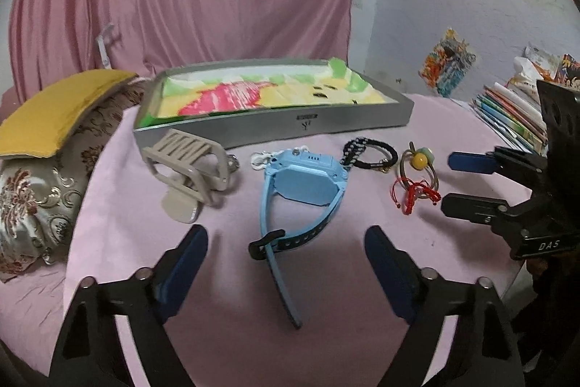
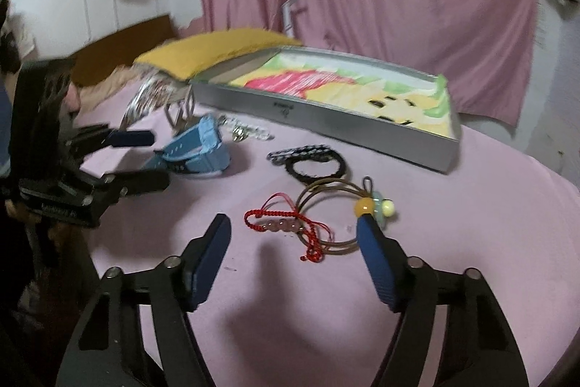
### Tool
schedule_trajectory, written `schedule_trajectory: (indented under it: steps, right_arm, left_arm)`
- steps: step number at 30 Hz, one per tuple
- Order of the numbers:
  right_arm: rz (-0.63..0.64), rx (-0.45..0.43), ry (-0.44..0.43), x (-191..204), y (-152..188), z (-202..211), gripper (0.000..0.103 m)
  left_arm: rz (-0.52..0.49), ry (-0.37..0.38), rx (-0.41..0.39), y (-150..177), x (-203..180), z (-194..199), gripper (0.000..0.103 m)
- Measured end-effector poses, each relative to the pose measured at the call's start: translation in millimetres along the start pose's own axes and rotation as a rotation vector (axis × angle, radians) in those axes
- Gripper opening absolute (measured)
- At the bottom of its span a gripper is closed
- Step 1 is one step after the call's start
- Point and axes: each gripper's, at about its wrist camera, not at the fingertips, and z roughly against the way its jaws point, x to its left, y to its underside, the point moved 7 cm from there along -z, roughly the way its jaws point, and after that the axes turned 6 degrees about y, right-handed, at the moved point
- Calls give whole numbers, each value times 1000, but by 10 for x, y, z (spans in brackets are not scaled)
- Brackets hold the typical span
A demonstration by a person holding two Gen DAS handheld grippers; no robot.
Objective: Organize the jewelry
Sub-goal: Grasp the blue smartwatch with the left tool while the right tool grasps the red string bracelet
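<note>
Pink-clothed desk [image 1: 326, 278]: both grippers' jaws open, empty; watch [image 1: 302, 178] light, floppy-strapped, so grip its rigid case; tray [image 1: 275, 127] behind.

Two watches lie on the pink-covered surface: one blue watch [image 1: 302, 184] and one beige watch [image 1: 188, 173]. There are three bracelets: one black braided bracelet [image 1: 369, 153], one red cord bracelet [image 2: 290, 223], and one brown ring bracelet with a yellow bead [image 2: 337, 205]. One small silvery chain piece [image 2: 246, 132] lies by the blue watch. One grey tray [image 1: 275, 127] sits behind them. One yellow cushion [image 1: 54, 111] rests at the left, and one stack of books [image 1: 507, 118] at the right.
</note>
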Motion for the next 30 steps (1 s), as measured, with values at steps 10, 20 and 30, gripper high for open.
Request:
schedule_trajectory:
  steps: [10, 20, 30]
  right_arm:
    - [145, 94, -38, 80, -46, -198, 56]
    - [171, 128, -61, 95, -13, -260, 25]
    - [189, 94, -32, 143, 43, -93, 3]
  left_arm:
    - [14, 30, 76, -59, 45, -173, 68]
    - [40, 76, 119, -71, 19, -272, 44]
    - [36, 11, 101, -28, -33, -236, 14]
